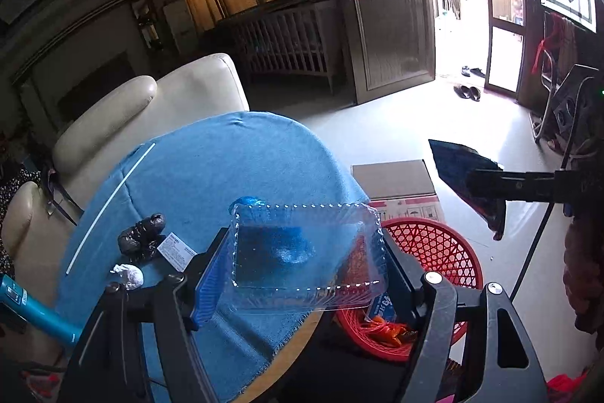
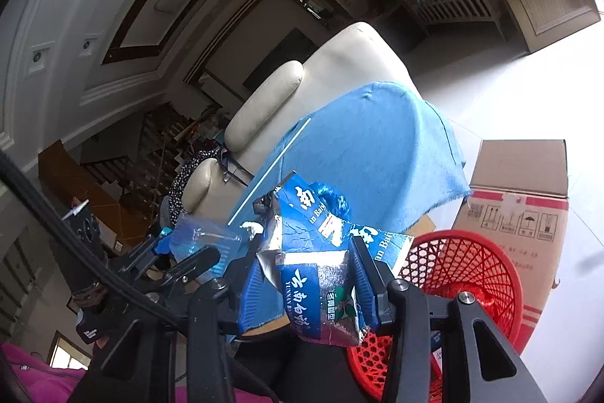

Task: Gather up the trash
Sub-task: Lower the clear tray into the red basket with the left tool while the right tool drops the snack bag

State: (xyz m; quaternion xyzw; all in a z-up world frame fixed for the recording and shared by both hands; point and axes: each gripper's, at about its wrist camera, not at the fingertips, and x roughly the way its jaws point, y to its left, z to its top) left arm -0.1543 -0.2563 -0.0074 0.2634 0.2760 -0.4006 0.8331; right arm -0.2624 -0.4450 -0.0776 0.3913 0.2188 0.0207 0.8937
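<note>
Above the round table draped in blue cloth [image 1: 211, 169], the left gripper [image 1: 302, 267] clamps a clear rectangular plastic tray [image 1: 305, 252] between its blue-padded fingers [image 1: 209, 284]. At four o'clock from the tray sits a red plastic mesh basket [image 1: 441, 248] on the floor, holding orange wrappers. At nine o'clock, a crumpled dark bag [image 1: 141, 238], a white paper wad [image 1: 130, 274] and a label lie on the cloth. The right gripper [image 2: 307, 284] pinches a torn blue-and-silver carton [image 2: 321, 267], the red basket [image 2: 464, 274] at its three o'clock.
</note>
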